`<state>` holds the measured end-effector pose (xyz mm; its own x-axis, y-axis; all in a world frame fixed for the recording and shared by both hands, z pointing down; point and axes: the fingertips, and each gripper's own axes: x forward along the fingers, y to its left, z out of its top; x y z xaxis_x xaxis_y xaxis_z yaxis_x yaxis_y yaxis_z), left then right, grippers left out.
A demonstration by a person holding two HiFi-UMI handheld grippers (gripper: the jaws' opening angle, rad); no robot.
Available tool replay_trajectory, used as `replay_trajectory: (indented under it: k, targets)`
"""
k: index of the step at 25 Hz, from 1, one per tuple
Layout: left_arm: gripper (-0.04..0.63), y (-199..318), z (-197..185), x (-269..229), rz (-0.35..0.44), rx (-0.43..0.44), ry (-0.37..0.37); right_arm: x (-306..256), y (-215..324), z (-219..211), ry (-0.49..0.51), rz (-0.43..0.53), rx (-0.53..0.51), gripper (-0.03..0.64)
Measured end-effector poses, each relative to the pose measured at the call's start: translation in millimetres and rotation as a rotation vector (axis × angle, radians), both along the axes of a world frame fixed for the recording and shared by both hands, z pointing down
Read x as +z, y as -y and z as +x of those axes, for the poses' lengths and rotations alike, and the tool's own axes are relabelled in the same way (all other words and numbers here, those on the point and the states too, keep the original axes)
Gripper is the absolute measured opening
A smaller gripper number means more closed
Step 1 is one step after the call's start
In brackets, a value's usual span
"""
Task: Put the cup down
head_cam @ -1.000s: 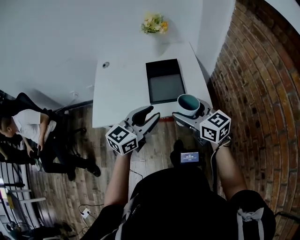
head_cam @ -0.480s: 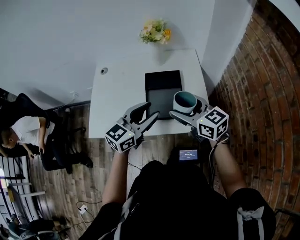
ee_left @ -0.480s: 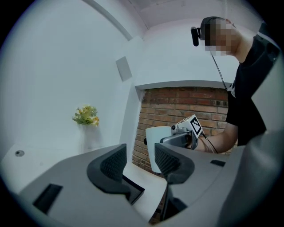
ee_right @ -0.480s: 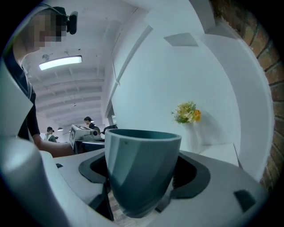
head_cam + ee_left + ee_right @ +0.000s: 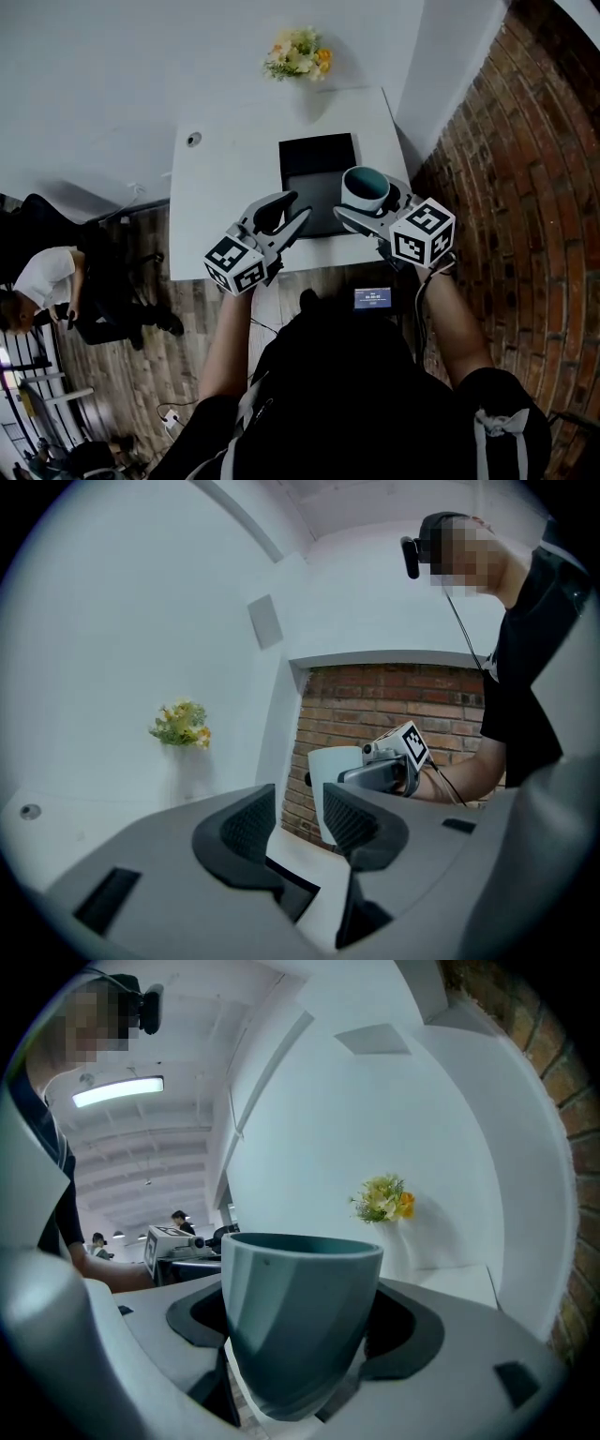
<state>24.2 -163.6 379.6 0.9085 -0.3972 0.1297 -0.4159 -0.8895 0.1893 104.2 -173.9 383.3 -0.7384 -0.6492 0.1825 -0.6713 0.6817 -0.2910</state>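
A teal cup (image 5: 365, 187) (image 5: 300, 1316) hangs upright in the air, with my right gripper (image 5: 367, 202) (image 5: 302, 1340) shut on it; its dark pads press on both sides of the cup. It hovers over the right edge of a black tray (image 5: 317, 178) on the white table (image 5: 225, 178). From the left gripper view the cup (image 5: 332, 778) looks pale. My left gripper (image 5: 277, 218) (image 5: 300, 822) hangs over the table's near edge, left of the cup. Its jaws are closing with nothing between them.
A bunch of flowers (image 5: 298, 52) (image 5: 181, 724) (image 5: 382, 1199) stands at the table's far edge against the white wall. A small round fitting (image 5: 193, 139) sits at the far left of the table. A brick wall (image 5: 506, 169) runs along the right. A seated person (image 5: 37, 281) is on the left.
Both grippers have moved forward from over the floor to over the table's near part. The cup, still held, now hovers by the black tray's right edge.
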Motion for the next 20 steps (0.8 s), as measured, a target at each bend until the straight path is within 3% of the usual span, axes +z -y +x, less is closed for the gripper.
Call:
replay_trajectory:
  k: [12,20]
  targets:
    - [0.124,18.4,-10.7,-1.6,-0.007,0.070,0.000,-4.8,11.0,-13.9,-0.030,0.002,0.051,0.394]
    - [0.106,27.5,-19.1,-3.8,-0.008,0.066,-0.021,-8.3,18.6,-23.0,-0.029,0.010,0.043,0.394]
